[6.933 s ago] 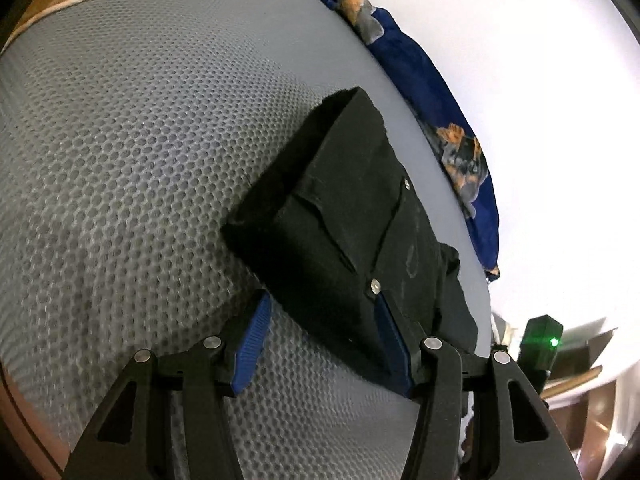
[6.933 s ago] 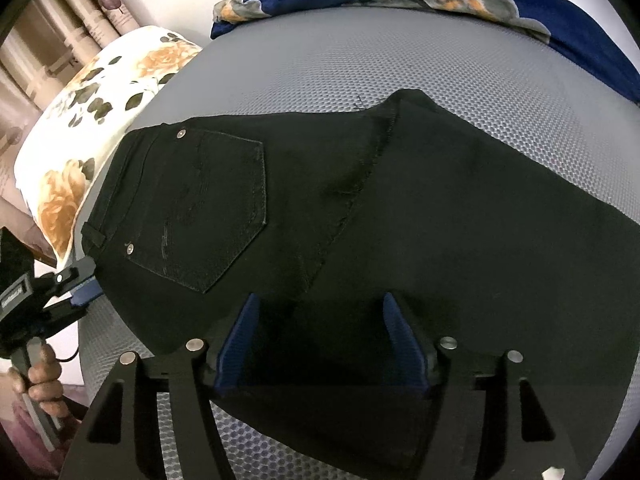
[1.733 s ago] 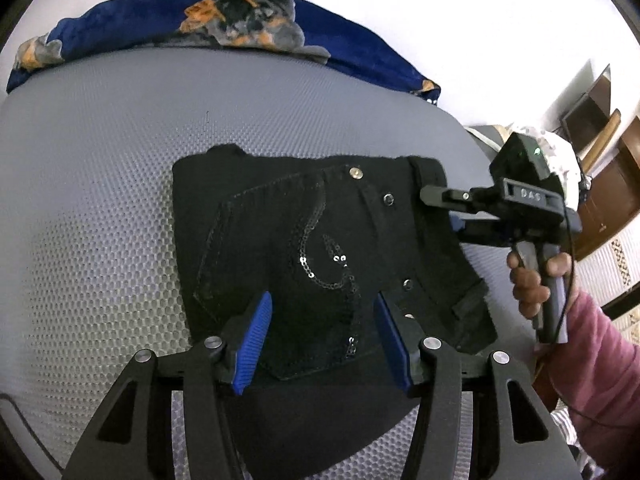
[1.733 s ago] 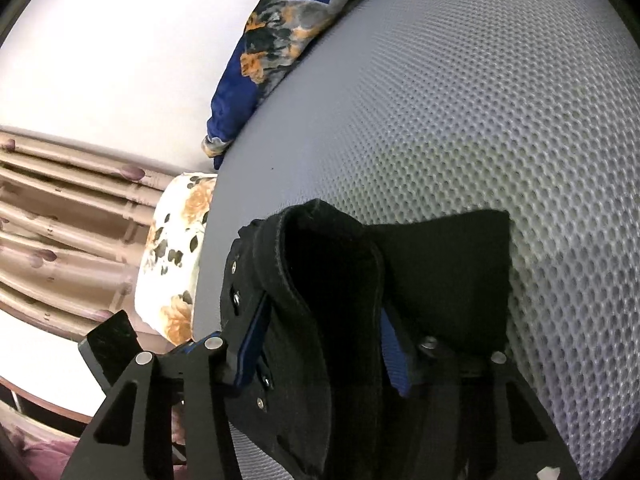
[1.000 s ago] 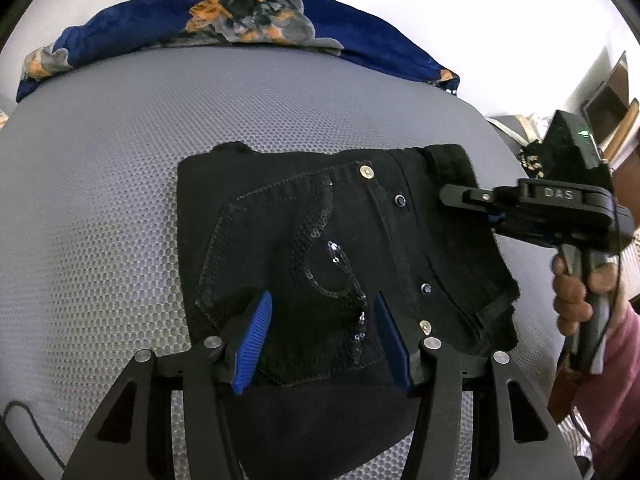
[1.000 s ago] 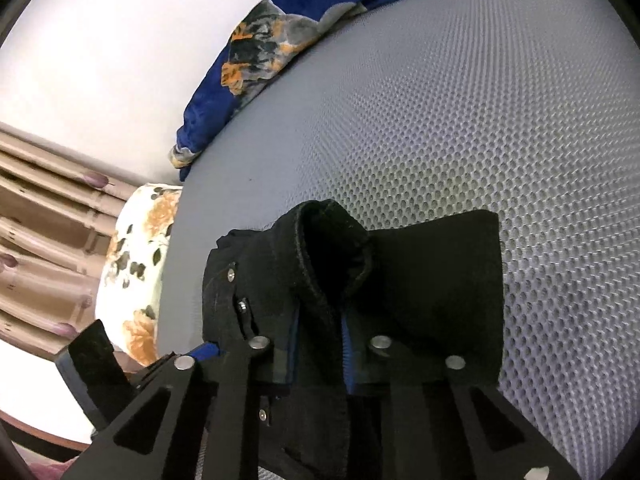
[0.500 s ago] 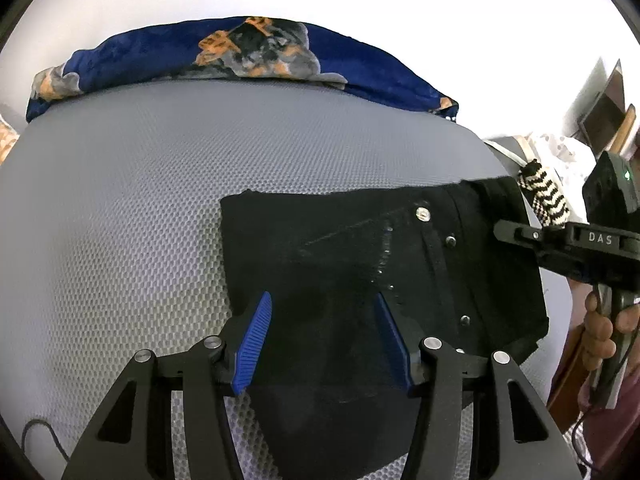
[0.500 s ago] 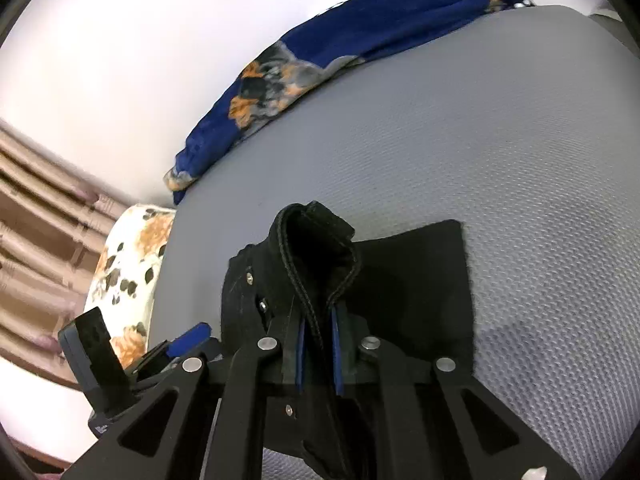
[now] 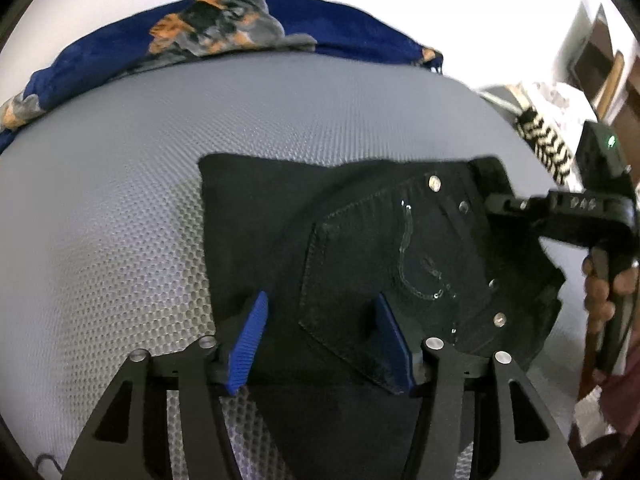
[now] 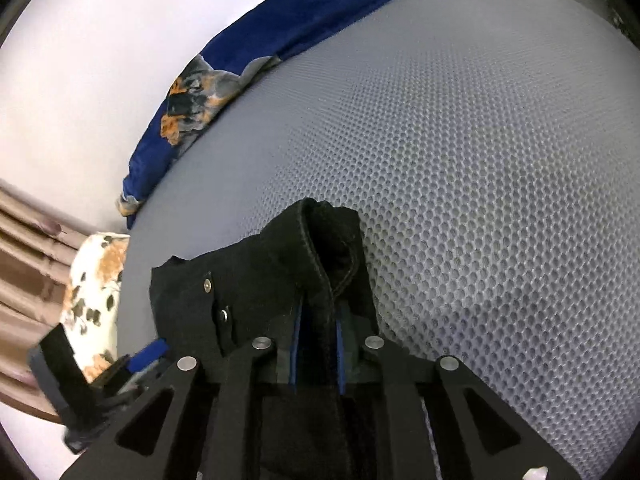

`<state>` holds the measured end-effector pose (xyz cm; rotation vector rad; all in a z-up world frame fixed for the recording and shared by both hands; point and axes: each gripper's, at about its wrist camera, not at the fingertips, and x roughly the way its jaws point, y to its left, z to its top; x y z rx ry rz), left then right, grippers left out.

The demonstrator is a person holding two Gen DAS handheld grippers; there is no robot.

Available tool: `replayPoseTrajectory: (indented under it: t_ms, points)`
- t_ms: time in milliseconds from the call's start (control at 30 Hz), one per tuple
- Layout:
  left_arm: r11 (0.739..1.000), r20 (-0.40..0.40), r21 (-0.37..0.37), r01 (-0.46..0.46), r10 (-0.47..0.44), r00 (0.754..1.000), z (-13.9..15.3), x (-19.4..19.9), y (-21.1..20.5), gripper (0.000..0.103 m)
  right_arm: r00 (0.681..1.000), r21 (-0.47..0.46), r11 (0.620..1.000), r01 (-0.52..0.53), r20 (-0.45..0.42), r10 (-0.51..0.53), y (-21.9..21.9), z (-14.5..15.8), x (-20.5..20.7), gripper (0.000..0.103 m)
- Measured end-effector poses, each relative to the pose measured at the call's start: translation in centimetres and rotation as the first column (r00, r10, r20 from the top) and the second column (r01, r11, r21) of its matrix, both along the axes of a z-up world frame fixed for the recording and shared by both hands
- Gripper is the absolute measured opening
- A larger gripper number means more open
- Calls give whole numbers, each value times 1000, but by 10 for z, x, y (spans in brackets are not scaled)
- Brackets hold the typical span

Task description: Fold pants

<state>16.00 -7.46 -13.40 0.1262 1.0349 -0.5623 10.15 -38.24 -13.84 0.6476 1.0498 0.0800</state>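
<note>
Closest to me, my right gripper (image 10: 316, 354) has its jaws clenched on the thick waistband of the black pants (image 9: 360, 248), lifting that edge. My left gripper (image 9: 320, 332) hangs over the pocket side, jaws released and holding nothing. The pants lie folded small on the grey mesh bed (image 9: 120, 200). I judge the denim heavy and rather stiff, not slippery; seams and waistband give the best hold. The lower layers are hidden. Farther away lies a blue blanket (image 9: 240, 28).

The left hand-held gripper (image 9: 320, 332) hovers low with its blue fingers spread wide, while the right hand-held gripper (image 10: 317, 354) is clamped tight, level and gripped by the person's right hand (image 9: 604, 288).
</note>
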Motion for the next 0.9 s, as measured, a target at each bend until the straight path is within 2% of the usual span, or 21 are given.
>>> replayPoseTrajectory:
  t_ms: [33, 67, 133, 267, 433, 500, 533, 567, 767, 900]
  points:
    - [1000, 2, 6, 2, -2, 1000, -2, 0, -1, 58, 1000, -22, 1000, -1, -7, 1, 1, 1, -1, 25]
    - [1000, 7, 13, 6, -6, 1000, -2, -1, -3, 59, 1000, -30, 1000, -5, -10, 4, 0, 2, -2, 29]
    - [1000, 8, 23, 15, -15, 1000, 0, -4, -4, 60, 1000, -31, 1000, 0, -17, -1, 0, 6, -6, 32]
    - [999, -13, -9, 40, -41, 999, 6, -18, -1, 60, 1000, -17, 1000, 14, -28, -14, -2, 16, -28, 32]
    - [997, -11, -6, 83, -83, 996, 9, -44, 3, 60, 998, 4, 1000, 15, -55, -15, 1, 17, -63, 32]
    - [996, -12, -4, 94, -94, 996, 10, -51, 4, 61, 998, 9, 1000, 8, -66, -7, 4, 17, -76, 26]
    - [995, -12, -2, 99, -99, 995, 10, -55, 4, 62, 998, -6, 1000, 7, -67, -7, 6, 17, -80, 17]
    - [995, -13, 1, 102, -102, 995, 10, -56, 4, 62, 998, -10, 1000, -3, -69, 2, 9, 18, -83, 13]
    - [996, -18, 20, 87, -86, 996, 8, -64, 6, 62, 999, -71, 997, 0, -44, -3, 22, 30, -96, 11]
    - [996, -16, 50, 79, -79, 997, 1, -67, 4, 62, 998, -88, 996, -2, -58, -3, 22, 21, -100, 11]
